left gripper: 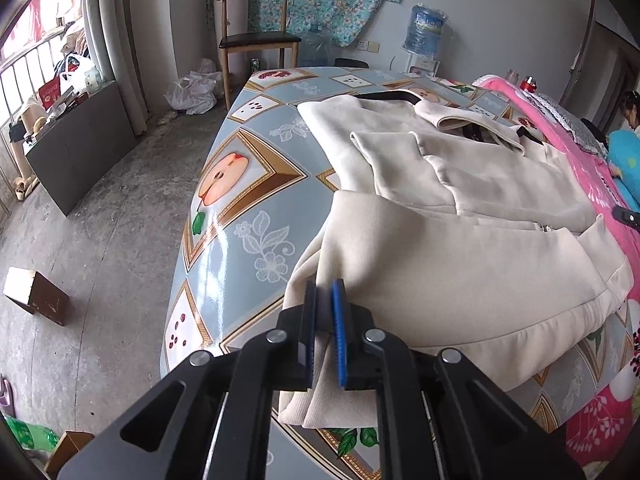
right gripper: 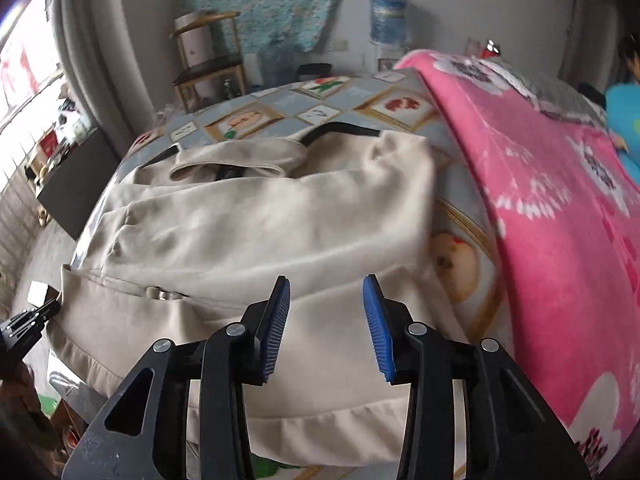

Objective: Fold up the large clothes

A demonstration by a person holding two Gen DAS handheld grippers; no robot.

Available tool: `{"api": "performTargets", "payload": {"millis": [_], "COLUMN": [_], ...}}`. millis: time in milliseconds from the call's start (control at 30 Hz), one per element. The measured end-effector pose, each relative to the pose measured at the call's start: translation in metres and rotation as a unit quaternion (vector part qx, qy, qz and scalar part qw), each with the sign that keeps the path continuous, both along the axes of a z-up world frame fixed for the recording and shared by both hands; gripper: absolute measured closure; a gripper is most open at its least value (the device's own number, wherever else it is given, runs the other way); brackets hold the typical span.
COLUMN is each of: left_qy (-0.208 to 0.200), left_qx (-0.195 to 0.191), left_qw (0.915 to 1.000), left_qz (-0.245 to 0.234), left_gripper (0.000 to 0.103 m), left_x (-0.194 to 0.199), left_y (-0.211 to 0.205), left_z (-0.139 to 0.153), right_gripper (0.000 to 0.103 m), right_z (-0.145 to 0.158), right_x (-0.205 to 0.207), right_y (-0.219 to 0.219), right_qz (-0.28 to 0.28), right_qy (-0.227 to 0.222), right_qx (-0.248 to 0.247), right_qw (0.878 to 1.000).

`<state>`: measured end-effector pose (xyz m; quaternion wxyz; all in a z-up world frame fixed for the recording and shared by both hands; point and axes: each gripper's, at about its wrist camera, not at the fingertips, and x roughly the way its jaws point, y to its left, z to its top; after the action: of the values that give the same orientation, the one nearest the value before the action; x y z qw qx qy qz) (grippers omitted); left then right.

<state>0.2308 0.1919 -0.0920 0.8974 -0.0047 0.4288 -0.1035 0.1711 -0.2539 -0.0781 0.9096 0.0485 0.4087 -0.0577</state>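
Observation:
A large cream jacket [left gripper: 460, 216] with a black collar lining lies partly folded on the patterned tablecloth [left gripper: 240, 184]; it also shows in the right wrist view [right gripper: 260, 224]. My left gripper [left gripper: 325, 286] is shut on the jacket's near left edge, where a sleeve or hem fold hangs over the table's front. My right gripper [right gripper: 327, 284] is open and empty, just above the jacket's near hem. The left gripper shows at the left edge of the right wrist view [right gripper: 28, 324].
A pink flowered blanket [right gripper: 560, 208] covers the table's right side. A wooden chair [left gripper: 256, 40], water bottles [left gripper: 424, 28] and plastic bags stand at the far wall. A cardboard box [left gripper: 36, 296] lies on the floor to the left. A person [left gripper: 632, 108] sits at far right.

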Motion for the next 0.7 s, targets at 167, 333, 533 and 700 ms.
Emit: {"api": "performTargets", "payload": {"millis": [167,333,533,700], "left_qy": [0.0,-0.003,-0.009,-0.01], "left_qx": [0.005,0.015,0.022,0.026], "left_qw": [1.0,0.9999,0.9997,0.9996], "left_qz": [0.004,0.008,0.003,0.002], "left_gripper": [0.095,0.095,0.095,0.095], "left_x": [0.001,0.0,-0.003,-0.001], "left_y": [-0.001,-0.004,-0.004,-0.005], "left_z": [-0.002,-0.002,-0.001,0.001], "right_gripper": [0.063,0.098,0.103,0.103], "right_z": [-0.03,-0.052,-0.022,0.008], "right_x": [-0.003,0.01,-0.01,-0.02], "right_y": [-0.015,-0.009,-0.011,-0.035], "right_qz": [-0.008,-0.01,-0.036,-0.082], "right_qy": [0.052,0.059,-0.013,-0.071], "right_qx": [-0.009,-0.037,-0.054,-0.021], "right_qw": [0.999,0.998,0.998,0.994]}}
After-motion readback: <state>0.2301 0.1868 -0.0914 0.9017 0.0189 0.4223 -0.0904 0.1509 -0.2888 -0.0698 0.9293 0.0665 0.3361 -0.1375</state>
